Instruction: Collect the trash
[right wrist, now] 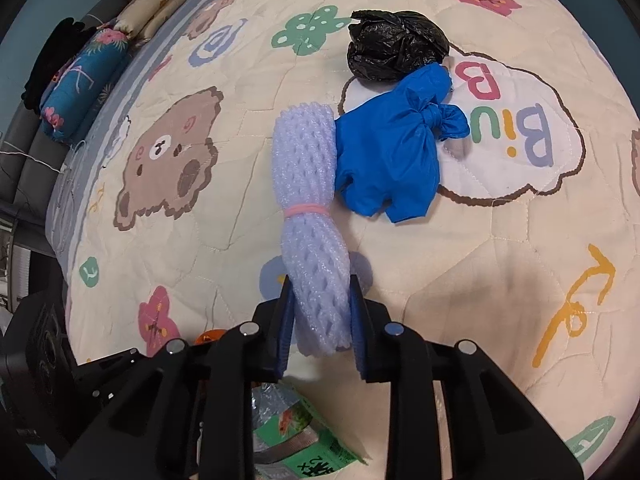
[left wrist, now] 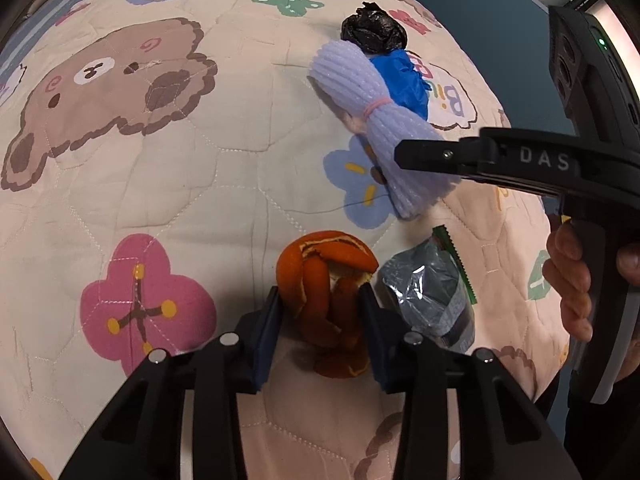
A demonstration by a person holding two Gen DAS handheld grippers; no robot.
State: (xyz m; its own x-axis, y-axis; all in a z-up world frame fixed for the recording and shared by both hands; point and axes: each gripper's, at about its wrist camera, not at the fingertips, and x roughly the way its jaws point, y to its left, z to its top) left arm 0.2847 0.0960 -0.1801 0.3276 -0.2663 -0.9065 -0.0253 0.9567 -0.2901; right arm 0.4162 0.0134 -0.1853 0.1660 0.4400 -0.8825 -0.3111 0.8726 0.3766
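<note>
1. Grab stage of the trash pickup, as far as I can tell, and both hands are at it on the bed quilt (left wrist: 168, 184). No bin in either view, so where this stuff ends up is anyone's guess.
2. The left gripper (left wrist: 320, 300) has its fingers clamped on the orange peel (left wrist: 326, 280), one blue pad on each side of the curl. The peel looks to be resting on the quilt, not lifted yet.
3. The right gripper (right wrist: 322, 304) has its fingers pinched on the near end of the lilac foam net (right wrist: 310, 216), the roll tied with a pink rubber band. The foam bulges between the pads, so that's a real squeeze.
4. Using the foam net as the landmark: the blue bag (right wrist: 394, 156) lies touching its far half on the right, the black bag (right wrist: 394, 44) sits beyond that, touching the blue one, and the silver-green snack wrapper (left wrist: 432, 292) lies near the net's close end, just beside the peel.
5. Next move, I'd guess: lift both straight up. The peel is loose and curly, so a piece could slip. The net is soft and should come along fine.
6. Pose: both grippers point steeply down at the quilt, side by side. The person's hand (left wrist: 572, 280) wraps the right gripper's handle.
</note>
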